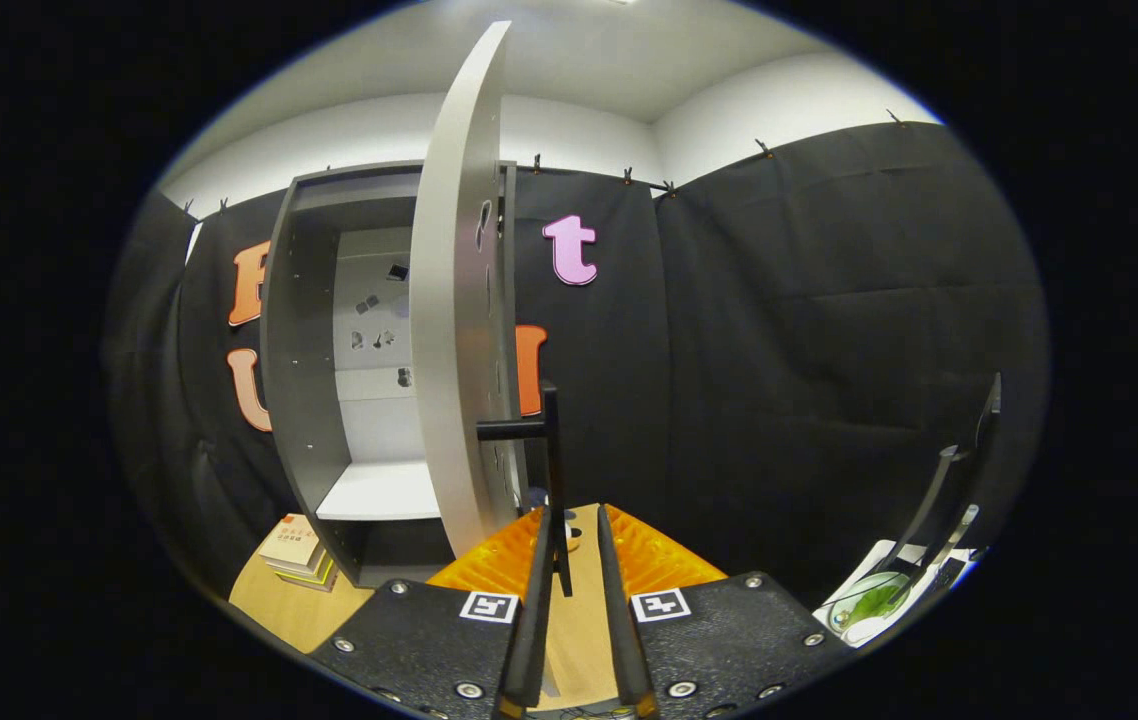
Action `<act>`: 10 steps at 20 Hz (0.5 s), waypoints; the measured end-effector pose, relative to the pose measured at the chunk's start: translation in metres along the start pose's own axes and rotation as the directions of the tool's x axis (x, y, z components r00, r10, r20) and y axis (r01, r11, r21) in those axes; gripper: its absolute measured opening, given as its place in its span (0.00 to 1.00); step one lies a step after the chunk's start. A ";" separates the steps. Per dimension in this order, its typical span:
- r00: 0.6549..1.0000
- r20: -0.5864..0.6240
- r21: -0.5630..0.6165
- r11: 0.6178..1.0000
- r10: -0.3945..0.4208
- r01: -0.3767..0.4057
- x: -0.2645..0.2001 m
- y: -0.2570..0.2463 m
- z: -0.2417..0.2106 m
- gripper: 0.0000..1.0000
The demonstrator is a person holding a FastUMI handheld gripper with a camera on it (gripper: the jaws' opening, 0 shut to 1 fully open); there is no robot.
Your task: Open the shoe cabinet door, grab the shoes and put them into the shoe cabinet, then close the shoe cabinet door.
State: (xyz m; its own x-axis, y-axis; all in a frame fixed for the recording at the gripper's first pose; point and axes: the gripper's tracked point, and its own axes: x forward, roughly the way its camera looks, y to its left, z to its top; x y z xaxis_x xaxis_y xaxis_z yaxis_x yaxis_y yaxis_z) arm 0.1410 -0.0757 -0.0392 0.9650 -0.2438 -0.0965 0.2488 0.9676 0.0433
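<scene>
The grey shoe cabinet [304, 380] stands on the wooden table with its door [454, 330] swung out edge-on toward me. Inside I see a white shelf [379, 490] and a pale back panel. The door's black handle [551, 440] is a short arm with an upright bar. The bar hangs down into the narrow gap between my fingers, close against the left finger [539, 560]. My gripper [571, 512] is open only a little, and the right finger stands apart from the bar. A small dark thing [535, 496] lies low behind the door, too small to identify.
A stack of books [294, 555] lies on the wooden table [274, 605] left of the cabinet's foot. To the far right, a dark slanted stand [939, 500] rises over white items and a green-and-white dish [869, 602]. Black cloth walls close the booth behind.
</scene>
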 end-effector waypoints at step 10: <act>0.997 0.014 -0.019 0.997 -0.070 0.071 -0.013 -0.038 0.009 0.29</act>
State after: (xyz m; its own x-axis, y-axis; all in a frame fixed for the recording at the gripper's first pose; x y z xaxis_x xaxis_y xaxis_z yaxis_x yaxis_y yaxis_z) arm 0.1198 -0.1103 -0.0308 0.9461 -0.3122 -0.0857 0.3148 0.9490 0.0179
